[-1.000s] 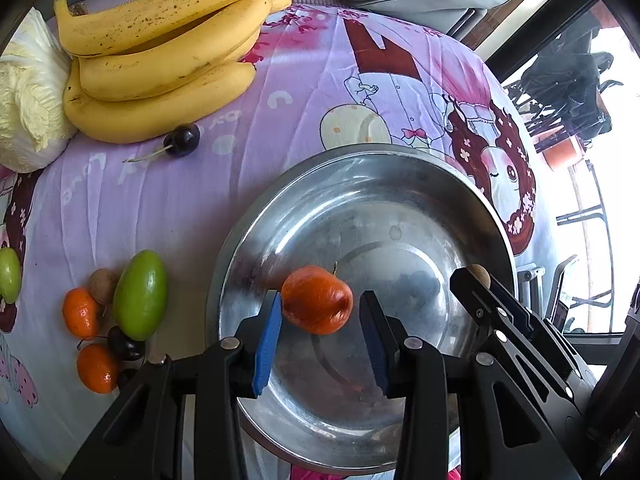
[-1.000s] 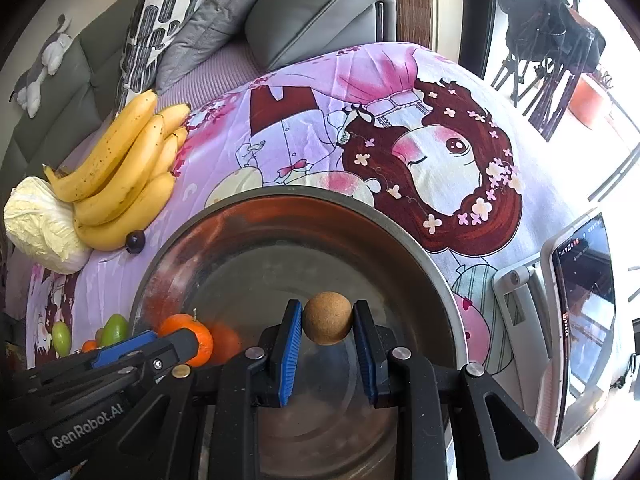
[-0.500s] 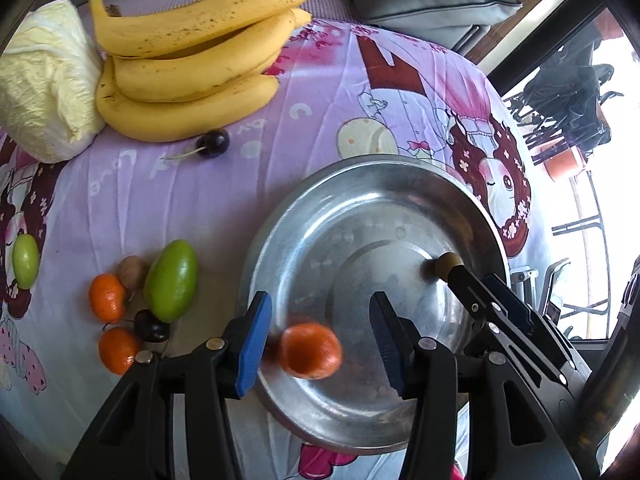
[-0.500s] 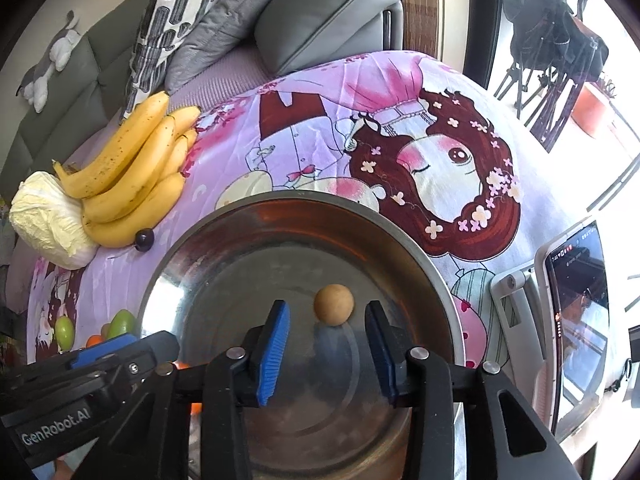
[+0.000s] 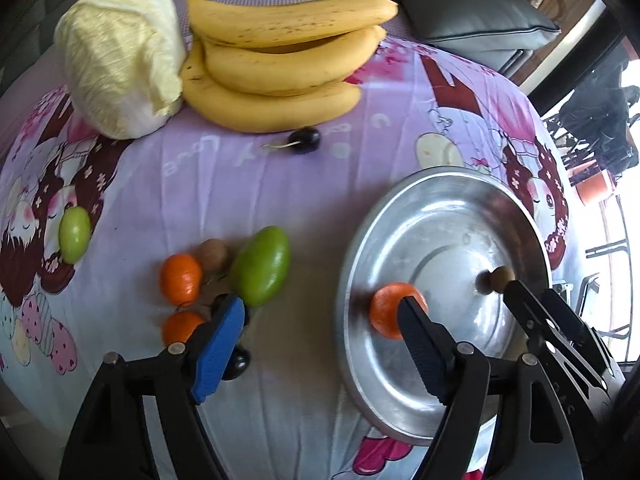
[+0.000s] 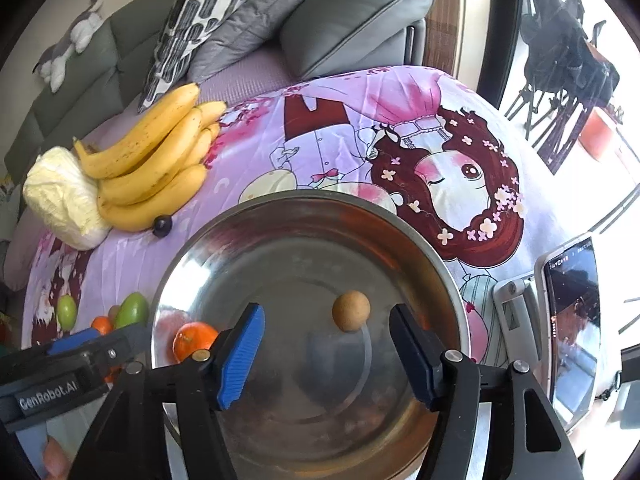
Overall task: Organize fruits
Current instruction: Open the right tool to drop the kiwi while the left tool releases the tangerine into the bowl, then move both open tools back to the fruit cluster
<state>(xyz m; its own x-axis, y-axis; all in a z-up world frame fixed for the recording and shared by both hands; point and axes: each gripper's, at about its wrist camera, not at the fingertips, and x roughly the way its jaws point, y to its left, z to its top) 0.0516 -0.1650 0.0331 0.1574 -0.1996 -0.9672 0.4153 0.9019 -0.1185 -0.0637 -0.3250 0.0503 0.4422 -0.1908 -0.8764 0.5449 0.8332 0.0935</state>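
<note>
Gaping wide and empty, the left gripper hangs over the cloth between the metal bowl and the loose fruit; the right gripper is likewise spread with nothing in it above the bowl floor. Inside the bowl sit 1 tangerine and 1 small brown fruit. Outside lie 2 tangerines, a green mango and dark cherries. Tangerines are probably light, soft-skinned and prone to roll, so pinch gently across the widest middle. The mango looks smooth, heavier; grip its short axis.
</note>
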